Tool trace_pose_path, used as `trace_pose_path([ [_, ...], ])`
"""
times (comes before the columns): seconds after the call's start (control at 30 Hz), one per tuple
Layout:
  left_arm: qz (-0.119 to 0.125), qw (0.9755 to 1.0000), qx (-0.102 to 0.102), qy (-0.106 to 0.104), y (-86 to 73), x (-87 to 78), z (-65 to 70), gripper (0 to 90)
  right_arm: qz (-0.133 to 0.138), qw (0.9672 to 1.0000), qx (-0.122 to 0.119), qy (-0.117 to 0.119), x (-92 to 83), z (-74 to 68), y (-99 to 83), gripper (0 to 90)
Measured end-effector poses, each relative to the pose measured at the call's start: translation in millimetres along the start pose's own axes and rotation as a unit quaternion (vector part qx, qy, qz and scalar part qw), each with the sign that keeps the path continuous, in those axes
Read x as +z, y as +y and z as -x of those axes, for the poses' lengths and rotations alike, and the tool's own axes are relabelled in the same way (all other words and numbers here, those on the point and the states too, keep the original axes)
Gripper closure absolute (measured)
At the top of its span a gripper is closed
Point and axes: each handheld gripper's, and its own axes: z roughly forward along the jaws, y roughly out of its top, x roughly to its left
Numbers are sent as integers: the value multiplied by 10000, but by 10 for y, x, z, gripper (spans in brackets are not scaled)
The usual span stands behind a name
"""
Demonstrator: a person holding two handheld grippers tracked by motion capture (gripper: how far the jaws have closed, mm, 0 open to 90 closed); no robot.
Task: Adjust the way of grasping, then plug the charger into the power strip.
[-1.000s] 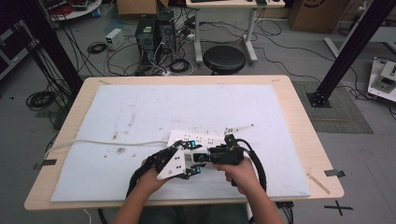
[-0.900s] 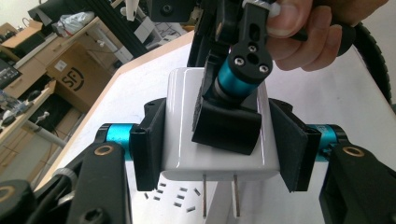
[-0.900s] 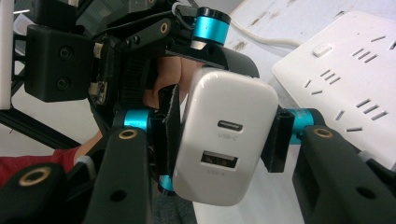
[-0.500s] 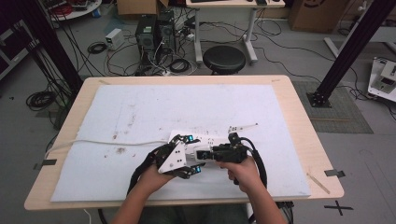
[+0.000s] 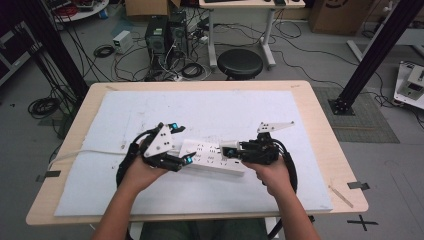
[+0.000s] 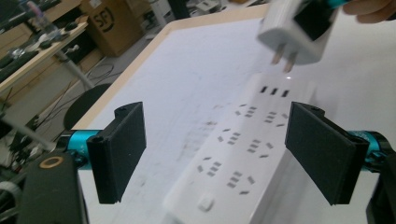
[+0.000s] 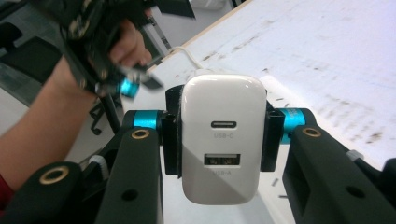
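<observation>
A white power strip (image 5: 210,156) lies flat on the white mat near the table's front. My right gripper (image 7: 219,135) is shut on a white USB charger (image 7: 224,140), the pads pressing its two sides. In the left gripper view the charger (image 6: 299,32) hangs just above the far end of the strip (image 6: 233,172), its two prongs bare and pointing down. My left gripper (image 6: 224,140) is open; its jaws have just been opening and stand wide either side of the strip without touching it. In the high view the left gripper (image 5: 181,142) is at the strip's left end, the right gripper (image 5: 234,150) at its right.
A white mat (image 5: 150,110) covers most of the wooden table (image 5: 320,115). The strip's white cable (image 5: 90,151) runs left to the table edge. Beyond the far edge are a black stool (image 5: 240,62) and computer cases with loose cables (image 5: 165,35) on the floor.
The two grippers have drawn apart. The left jaws opened and that hand moved left and up. The right hand rose with the charger held in its jaws.
</observation>
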Motion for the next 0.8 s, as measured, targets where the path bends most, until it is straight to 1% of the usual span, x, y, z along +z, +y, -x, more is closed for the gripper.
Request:
trace_pose_path([
  [0.07, -29, 10000, -67, 68, 2, -72, -106, 202, -6, 10000, -45, -28, -14, 9, 7, 630],
  [0.1, -62, 9999, -78, 122, 4, -108, -157, 202, -53, 9999, -105, -121, -40, 22, 19, 630],
  [0.17, -123, 9996, -111, 232, 7, -185, -244, 201, -97, 9998, -109, -165, -52, 27, 24, 630],
  [0.2, -142, 9995, -117, 270, 6, -225, -284, 201, -149, 9991, -273, -281, -79, 46, 40, 630],
  [0.23, -144, 9994, -130, 296, 4, -252, -313, 201, -175, 9987, -338, -347, -87, 42, 48, 630],
  [0.27, -138, 9991, -170, 353, -5, -292, -349, 201, -160, 9976, -470, -484, -95, 39, 60, 630],
  [0.3, -147, 9990, -207, 378, -13, -315, -367, 201, -178, 9971, -499, -548, -100, 33, 68, 630],
  [0.33, -127, 9987, -265, 422, -33, -339, -394, 201, -152, 9957, -645, -643, -97, 31, 79, 630],
  [0.37, -135, 9985, -301, 446, -53, -359, -412, 201, -152, 9957, -645, -643, -97, 31, 79, 630],
  [0.4, -140, 9981, -346, 481, -76, -372, -428, 201, -122, 9939, -740, -804, -92, 21, 86, 630],
  [0.47, -164, 9977, -442, 496, -142, -388, -459, 201, -111, 9919, -842, -948, -75, 4, 101, 630],
  [0.5, -197, 9973, -489, 504, -182, -393, -471, 201, -132, 9901, -922, -1049, -61, -3, 111, 630],
  [0.53, -231, 9970, -522, 516, -211, -396, -476, 201, -251, 9875, -1008, -1183, -34, -18, 134, 630],
  [0.57, -277, 9969, -528, 516, -248, -407, -487, 201, -319, 9846, -1089, -1326, -17, -31, 151, 631],
  [0.6, -285, 9966, -561, 525, -284, -416, -492, 201, -429, 9821, -1196, -1389, 4, -35, 174, 630],
  [0.63, -321, 9963, -583, 540, -317, -432, -497, 201, -518, 9789, -1296, -1490, 27, -41, 196, 631],
  [0.67, -330, 9961, -600, 560, -349, -443, -501, 201, -518, 9789, -1296, -1490, 27, -41, 196, 631],
  [0.7, -345, 9959, -612, 578, -383, -466, -506, 201, -777, 9715, -1512, -1651, 74, -57, 251, 630],
  [0.77, -307, 9955, -671, 593, -426, -494, -506, 201, -950, 9660, -1636, -1761, 103, -59, 291, 631],
  [0.8, -288, 9951, -713, 617, -445, -503, -505, 201, -950, 9660, -1636, -1761, 103, -59, 291, 631],
])
